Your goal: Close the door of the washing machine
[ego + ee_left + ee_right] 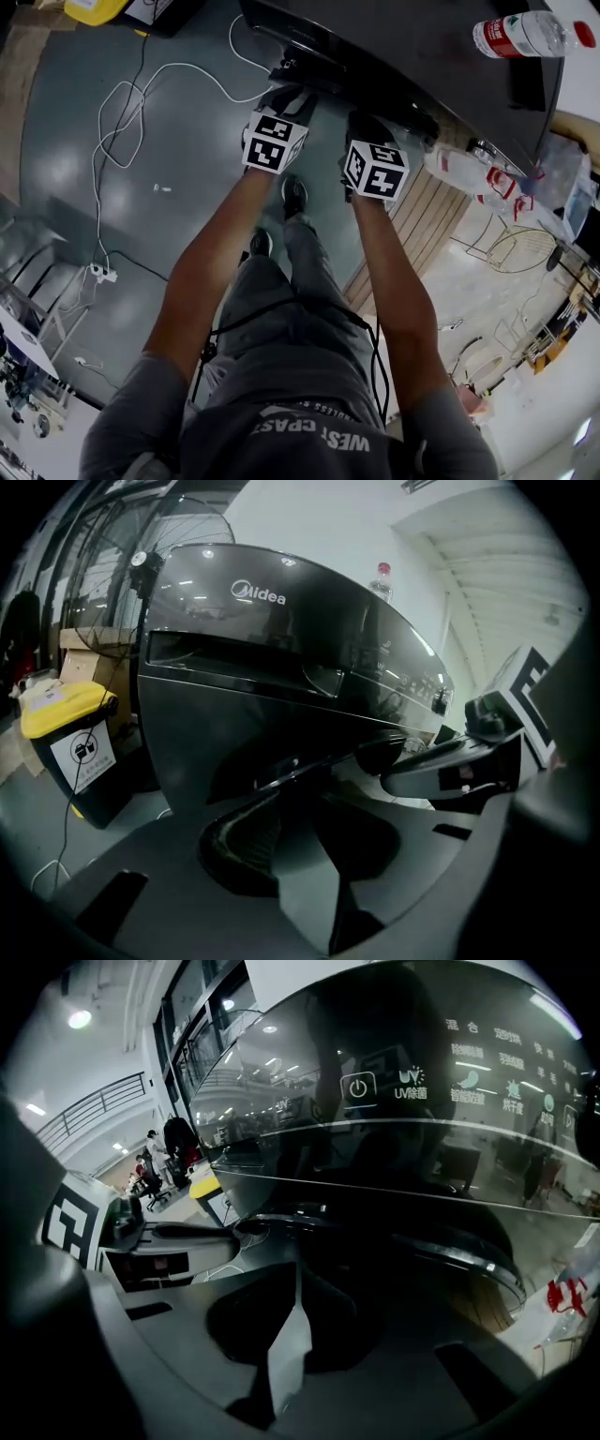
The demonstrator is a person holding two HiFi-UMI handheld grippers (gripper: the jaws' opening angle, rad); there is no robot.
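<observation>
Both are pointing at the washing machine front: left tongs, right tongs, jaws together, empty.

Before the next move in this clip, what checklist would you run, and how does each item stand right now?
1. Left gripper at the front edge of the washing machine: ok.
2. Right gripper beside it at the same edge: ok.
3. Jaws of both together, nothing between them: ok.
4. Door fully down: cannot tell; the right gripper view hints at a gap under it.
5. Bottle at the machine's back, apart from both grippers: ok.
6. White cable on the floor, apart from the person's feet: ok.
</observation>
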